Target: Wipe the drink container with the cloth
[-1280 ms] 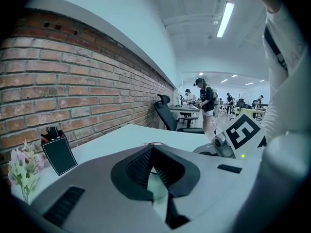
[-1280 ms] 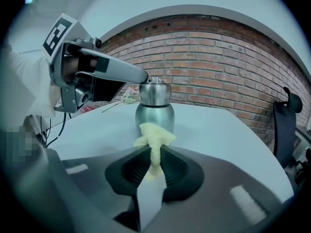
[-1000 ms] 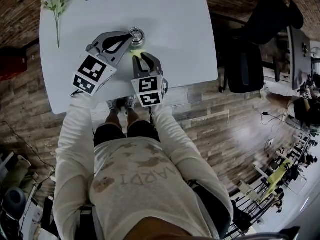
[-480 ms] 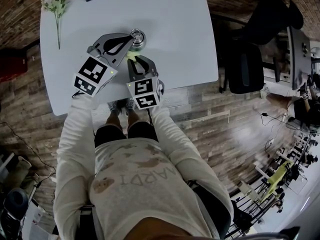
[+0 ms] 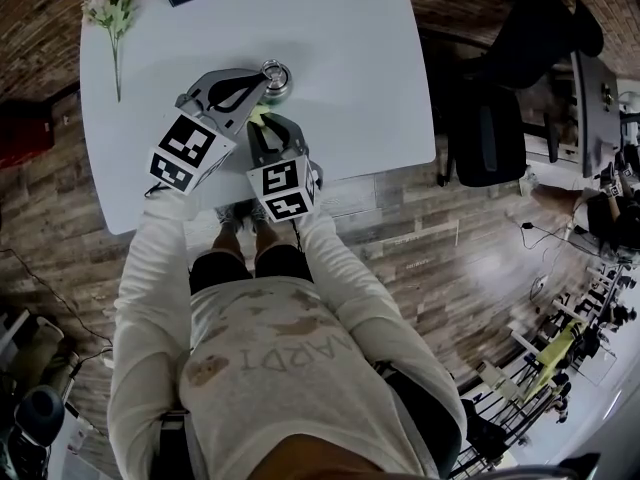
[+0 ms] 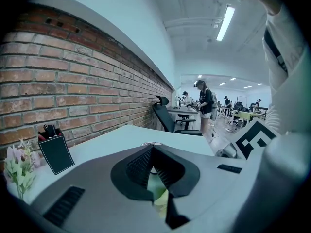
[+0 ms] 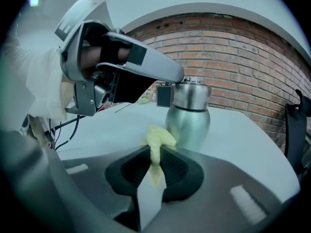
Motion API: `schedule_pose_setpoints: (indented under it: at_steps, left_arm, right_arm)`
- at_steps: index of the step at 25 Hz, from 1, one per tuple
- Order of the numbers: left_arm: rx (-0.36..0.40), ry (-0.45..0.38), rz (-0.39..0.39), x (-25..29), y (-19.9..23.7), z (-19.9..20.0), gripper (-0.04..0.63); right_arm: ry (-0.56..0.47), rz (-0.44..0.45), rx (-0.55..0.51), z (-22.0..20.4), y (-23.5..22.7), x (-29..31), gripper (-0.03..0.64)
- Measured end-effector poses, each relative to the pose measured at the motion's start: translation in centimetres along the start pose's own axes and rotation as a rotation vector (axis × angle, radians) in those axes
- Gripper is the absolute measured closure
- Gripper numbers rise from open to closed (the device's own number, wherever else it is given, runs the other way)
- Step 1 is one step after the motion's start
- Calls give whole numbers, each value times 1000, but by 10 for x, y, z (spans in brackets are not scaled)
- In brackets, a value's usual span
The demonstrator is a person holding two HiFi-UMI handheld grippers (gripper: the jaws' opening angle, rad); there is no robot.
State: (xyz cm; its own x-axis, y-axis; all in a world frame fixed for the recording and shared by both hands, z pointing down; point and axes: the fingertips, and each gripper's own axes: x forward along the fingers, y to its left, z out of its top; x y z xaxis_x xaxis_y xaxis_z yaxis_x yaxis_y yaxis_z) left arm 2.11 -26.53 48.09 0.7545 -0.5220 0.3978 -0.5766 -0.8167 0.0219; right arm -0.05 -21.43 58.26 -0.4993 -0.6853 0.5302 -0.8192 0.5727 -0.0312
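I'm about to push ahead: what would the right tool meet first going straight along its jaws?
Most likely the steel drink container, standing just beyond the yellow cloth pinched in the right tool; the exact gap is unclear.

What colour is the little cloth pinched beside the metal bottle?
The cloth is pale yellow; clearest in the right gripper view.

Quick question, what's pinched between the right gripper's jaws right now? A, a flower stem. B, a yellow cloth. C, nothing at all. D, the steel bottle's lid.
B: in the right gripper view the right gripper is shut on the yellow cloth, with the steel drink container standing upright just beyond it.
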Motion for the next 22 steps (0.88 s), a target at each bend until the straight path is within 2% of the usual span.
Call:
schedule_pose_setpoints:
  at_steps: [2, 8, 22]
  left_arm:
    - [6, -3, 2, 0, 0, 0, 594]
    - [85, -2, 35, -3, -2, 0, 594]
    - [43, -104, 141, -58, -2, 10, 594]
  right_arm:
    - [-23, -6, 11, 3, -1, -6, 546]
    - [-65, -46, 46, 11, -9, -27, 546]
    - [-156, -137, 77, 41, -17, -73, 545]
